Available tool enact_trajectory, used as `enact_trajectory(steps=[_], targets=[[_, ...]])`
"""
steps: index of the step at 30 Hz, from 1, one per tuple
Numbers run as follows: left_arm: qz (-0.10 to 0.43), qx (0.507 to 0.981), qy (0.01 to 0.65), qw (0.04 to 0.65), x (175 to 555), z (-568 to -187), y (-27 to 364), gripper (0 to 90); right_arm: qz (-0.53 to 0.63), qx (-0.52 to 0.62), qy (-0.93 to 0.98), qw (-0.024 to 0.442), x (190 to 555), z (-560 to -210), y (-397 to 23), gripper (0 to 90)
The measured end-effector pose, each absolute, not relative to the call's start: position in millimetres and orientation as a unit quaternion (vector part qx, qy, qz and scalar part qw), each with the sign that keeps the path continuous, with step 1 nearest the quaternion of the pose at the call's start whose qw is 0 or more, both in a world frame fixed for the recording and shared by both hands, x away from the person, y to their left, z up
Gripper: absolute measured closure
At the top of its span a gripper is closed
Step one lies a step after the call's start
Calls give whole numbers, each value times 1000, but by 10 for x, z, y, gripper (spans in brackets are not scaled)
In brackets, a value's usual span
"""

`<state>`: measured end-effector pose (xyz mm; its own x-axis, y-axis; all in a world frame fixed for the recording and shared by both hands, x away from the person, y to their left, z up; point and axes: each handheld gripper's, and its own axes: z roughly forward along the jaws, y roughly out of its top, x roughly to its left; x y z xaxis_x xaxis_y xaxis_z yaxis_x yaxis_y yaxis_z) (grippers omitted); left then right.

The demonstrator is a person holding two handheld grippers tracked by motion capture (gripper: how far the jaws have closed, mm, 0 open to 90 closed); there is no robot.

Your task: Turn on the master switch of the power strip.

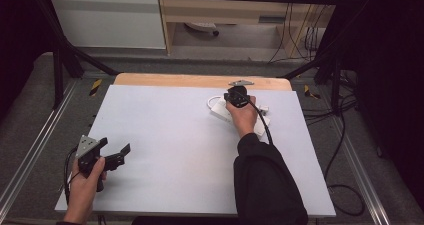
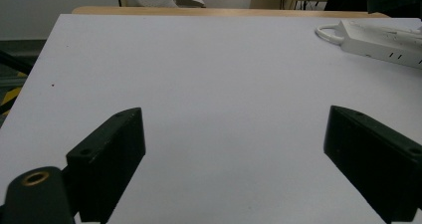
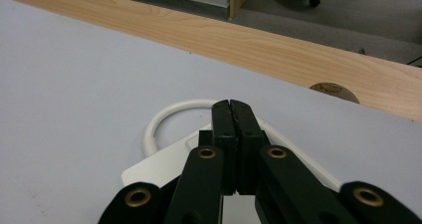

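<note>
White power strip (image 1: pixel 260 122) lies on the desk (image 1: pixel 175 135) at approx 2 o'clock from desk centre, long axis running 10-to-4 in the high view; its white cable (image 3: pixel 164 119) loops off the far end toward 10. Right tool (image 1: pixel 236 97) sits over the strip's far end, jaws pressed together w/ nothing between them, tips pointing toward 12. Left tool (image 1: pixel 116 152) at 8 o'clock, near the front-left corner, jaws spread wide, nothing in them, aimed toward 2. Desk top is pale grey-white sheet w/ a wood strip (image 1: pixel 200 80) along the far edge. Beyond: grey floor, black frame rails, wood cabinet (image 1: pixel 220 15), cables at 1 o'clock. Strip's mid part is hidden under the right hand (image 1: pixel 245 119); sockets hard to make out.
</note>
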<state>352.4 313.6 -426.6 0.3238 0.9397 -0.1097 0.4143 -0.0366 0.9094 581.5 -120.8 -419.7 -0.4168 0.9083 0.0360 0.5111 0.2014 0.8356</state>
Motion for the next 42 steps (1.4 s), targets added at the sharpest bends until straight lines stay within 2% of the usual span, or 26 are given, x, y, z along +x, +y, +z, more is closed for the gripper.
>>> enact_trajectory(steps=[42], targets=[[279, 667, 506, 471, 3521, -4259, 3126, 94, 393, 494, 737, 243, 5866, -4360, -1029, 900]])
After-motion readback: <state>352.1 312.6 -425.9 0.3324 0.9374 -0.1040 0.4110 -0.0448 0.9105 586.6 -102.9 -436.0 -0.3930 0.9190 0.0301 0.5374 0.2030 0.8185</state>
